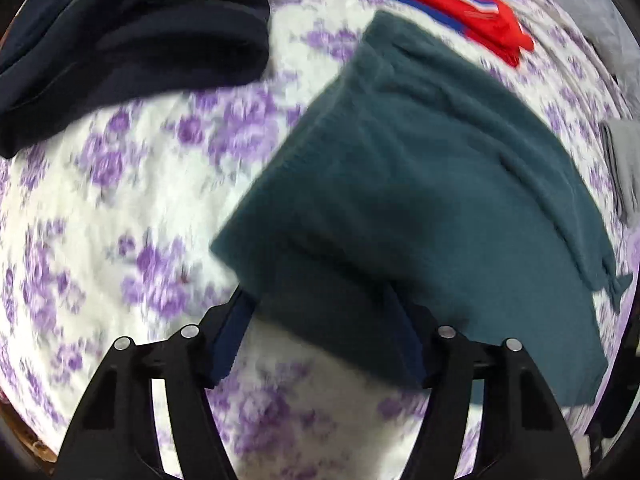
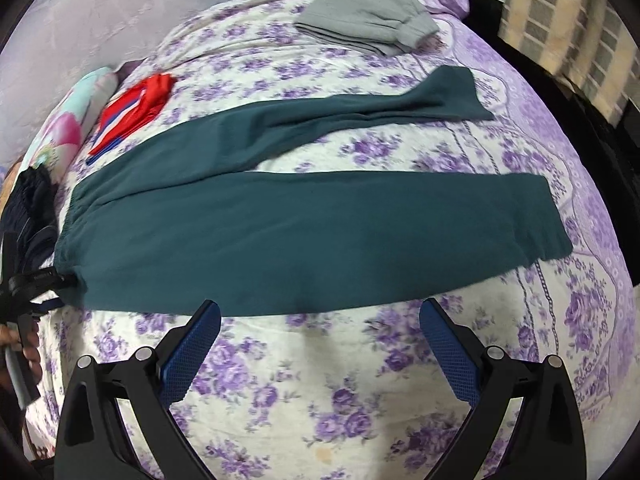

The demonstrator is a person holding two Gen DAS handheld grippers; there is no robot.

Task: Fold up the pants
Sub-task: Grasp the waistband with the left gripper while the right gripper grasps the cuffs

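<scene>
In the left wrist view, the left claw [image 1: 320, 320] sits at the bottom middle of the frame, and the corner of the green pants [image 1: 420, 184] lies between its two fingers. The fingers stand partly apart, with cloth draped over their tips, but the picture is blurry and I cannot tell if the pads are pressing the cloth yet. The pants fill the middle and right of this frame, on the flowered bed [image 1: 120, 200]. A dark cloth [image 1: 132, 40] is in the upper left and a red cloth [image 1: 452, 4] is at the top right. In the right wrist view, the pants [image 2: 280, 216] lie flat and spread out across the middle of the frame, with the waist at the left and the two legs running to the right. The legs are apart, with a strip of bed [image 2: 320, 380] showing between them. The right claw [image 2: 320, 320] is at the bottom middle, wide open and holding nothing, just beside the near edge of the pants. The left claw [image 2: 66, 280] shows at the far left by the waist corner. A gray cloth [image 2: 368, 28] lies at the top. I think the folding has not really begun: no fold is made yet. Both claws still have to grab the near edge, lay one leg over the other, then fold the pants shorter.
</scene>
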